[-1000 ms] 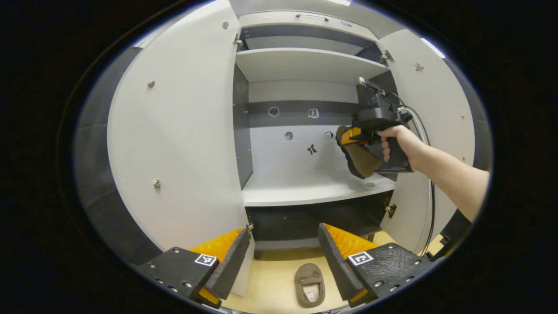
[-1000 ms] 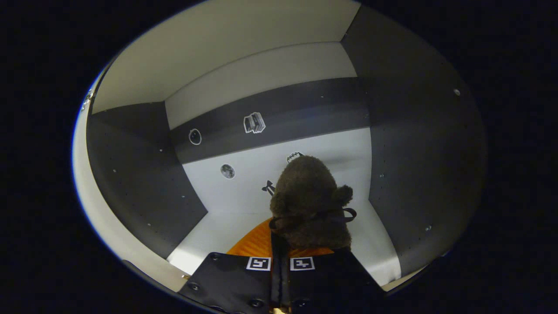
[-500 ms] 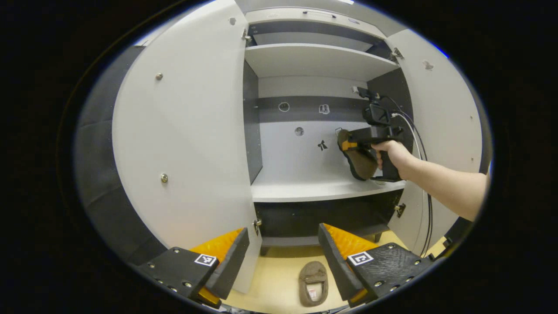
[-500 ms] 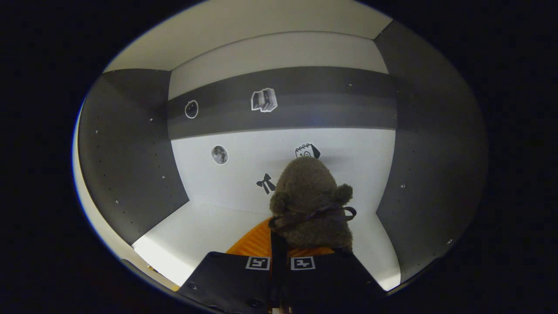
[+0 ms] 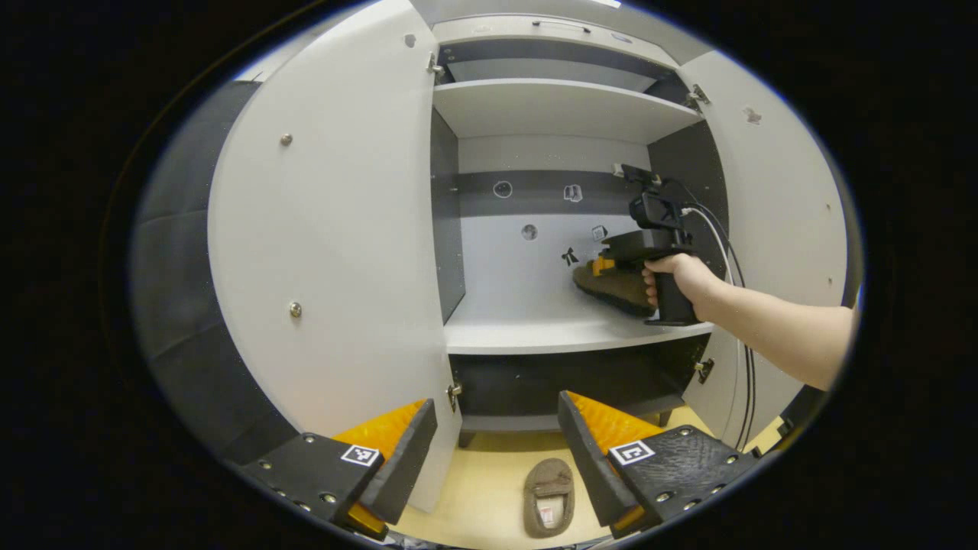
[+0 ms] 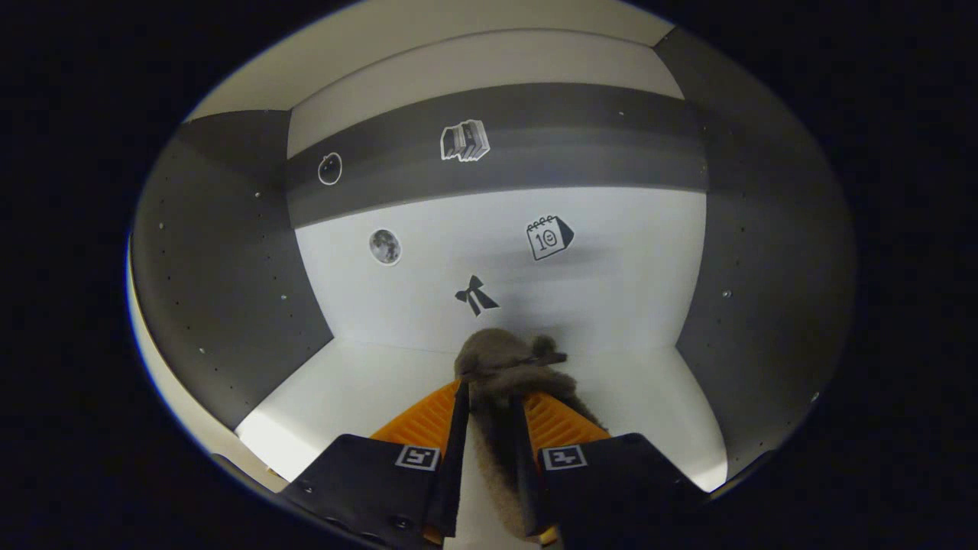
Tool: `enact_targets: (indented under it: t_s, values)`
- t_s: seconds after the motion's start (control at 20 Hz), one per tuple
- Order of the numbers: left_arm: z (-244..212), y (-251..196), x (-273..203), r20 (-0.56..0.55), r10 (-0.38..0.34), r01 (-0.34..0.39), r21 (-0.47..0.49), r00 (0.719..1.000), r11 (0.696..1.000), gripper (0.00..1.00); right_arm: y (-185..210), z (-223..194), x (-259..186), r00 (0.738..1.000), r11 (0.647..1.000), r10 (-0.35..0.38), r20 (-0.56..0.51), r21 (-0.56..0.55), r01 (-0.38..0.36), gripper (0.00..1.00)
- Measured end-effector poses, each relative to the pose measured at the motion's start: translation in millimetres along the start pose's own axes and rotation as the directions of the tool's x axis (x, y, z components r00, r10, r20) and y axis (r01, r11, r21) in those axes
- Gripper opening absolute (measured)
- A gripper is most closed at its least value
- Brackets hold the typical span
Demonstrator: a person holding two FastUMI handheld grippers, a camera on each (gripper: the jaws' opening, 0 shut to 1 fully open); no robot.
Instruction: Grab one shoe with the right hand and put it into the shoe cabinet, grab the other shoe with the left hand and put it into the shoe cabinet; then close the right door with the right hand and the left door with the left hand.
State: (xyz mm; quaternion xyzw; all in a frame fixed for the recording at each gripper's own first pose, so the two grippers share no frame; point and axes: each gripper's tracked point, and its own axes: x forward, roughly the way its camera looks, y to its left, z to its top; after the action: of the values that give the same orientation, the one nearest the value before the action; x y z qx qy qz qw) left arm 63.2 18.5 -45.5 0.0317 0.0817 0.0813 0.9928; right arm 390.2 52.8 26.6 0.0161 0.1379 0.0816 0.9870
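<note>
The right gripper (image 6: 489,428) is inside the shoe cabinet (image 5: 565,107), just over the middle shelf (image 5: 535,336). Its two fingers stand a little apart with the first shoe (image 6: 504,367) between them. The fuzzy shoe runs along the gap, toe pointing to the far wall. I cannot tell if the fingers are pressing on it or have just let go. In the left gripper view this shoe (image 5: 611,284) lies low and nearly flat on the right part of the shelf, under the right gripper (image 5: 603,266) and the hand (image 5: 676,276) that holds it. I cannot tell if the shoe is touching the shelf.

The left gripper (image 5: 497,451) is wide open and holds nothing. It is out in front of the cabinet, up above the floor (image 5: 489,496).

The other shoe (image 5: 548,498) lies on the floor, near the foot of the cabinet. It is below the left gripper and sits between its two fingers, a bit closer to the right one. Its long side runs near to far, toe toward the cabinet, the same way the fingers point. So the left gripper is much nearer to it than the right one, and I think it mostly needs to go down to take it.

Both doors are open. The left door (image 5: 336,252) stands close by the left gripper. The right door (image 5: 787,198) is on the far right, past the arm.
</note>
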Motion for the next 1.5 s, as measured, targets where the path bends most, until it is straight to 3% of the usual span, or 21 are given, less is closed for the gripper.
enact_targets:
  t_s: [0.1, 0.15, 0.25, 0.35, 0.45, 0.55, 0.6, 0.65, 0.9, 0.95, 1.25, 1.5]
  values:
    - [0, 1, -2, 0.002, 0.005, -0.005, -0.003, 1.000, 1.000, 0.93, 5, -1, -7, 1.000, 1.000, 0.020, -0.015, 0.013, -0.020, 0.35]
    - [0, 1, -2, 0.005, 0.006, -0.006, -0.004, 1.000, 1.000, 0.93, 10, -2, -12, 0.999, 0.999, 0.038, -0.028, 0.025, -0.038, 0.55]
    - [0, 0, -3, 0.009, 0.005, -0.005, -0.004, 1.000, 1.000, 0.99, 23, -5, -23, 0.993, 0.993, 0.103, -0.061, 0.060, -0.099, 0.66]
    - [-2, -2, -4, 0.008, -0.001, 0.001, -0.006, 1.000, 1.000, 0.99, 31, -7, -39, 0.988, 0.990, 0.128, -0.083, 0.076, -0.121, 0.95]
    - [-4, -3, -6, 0.009, -0.004, 0.004, -0.004, 1.000, 1.000, 0.99, 27, 0, -55, 0.993, 0.994, 0.105, -0.055, 0.046, -0.102, 0.93]
    - [-6, -2, -7, 0.007, -0.006, 0.006, -0.003, 1.000, 1.000, 0.99, 28, 8, -75, 0.994, 0.994, 0.106, -0.029, 0.029, -0.105, 0.98]
    - [-7, -2, -7, 0.007, -0.008, 0.008, -0.004, 1.000, 1.000, 0.99, 28, 11, -85, 0.993, 0.993, 0.113, -0.019, 0.020, -0.112, 0.92]
    - [-10, 0, -6, 0.004, -0.007, 0.007, -0.003, 1.000, 1.000, 0.99, 26, 14, -95, 0.994, 0.994, 0.107, -0.008, 0.006, -0.107, 0.98]
    - [-27, 8, 3, -0.024, -0.006, 0.006, 0.010, 1.000, 1.000, 0.99, 16, 16, -147, 0.994, 0.995, 0.084, 0.073, -0.067, -0.079, 0.98]
    - [-30, 7, 5, -0.031, -0.015, 0.015, 0.014, 0.999, 1.000, 0.93, 14, 15, -156, 0.993, 0.994, 0.080, 0.084, -0.074, -0.074, 0.98]
    - [-62, -7, 17, -0.091, -0.095, 0.099, 0.035, 0.991, 0.995, 0.93, 17, -19, -211, 0.988, 0.993, 0.102, 0.114, -0.078, -0.093, 0.99]
    - [-104, -11, 28, -0.173, -0.140, 0.153, 0.060, 0.975, 0.986, 0.93, 26, -73, -250, 0.990, 0.989, 0.122, 0.077, -0.097, -0.114, 0.99]
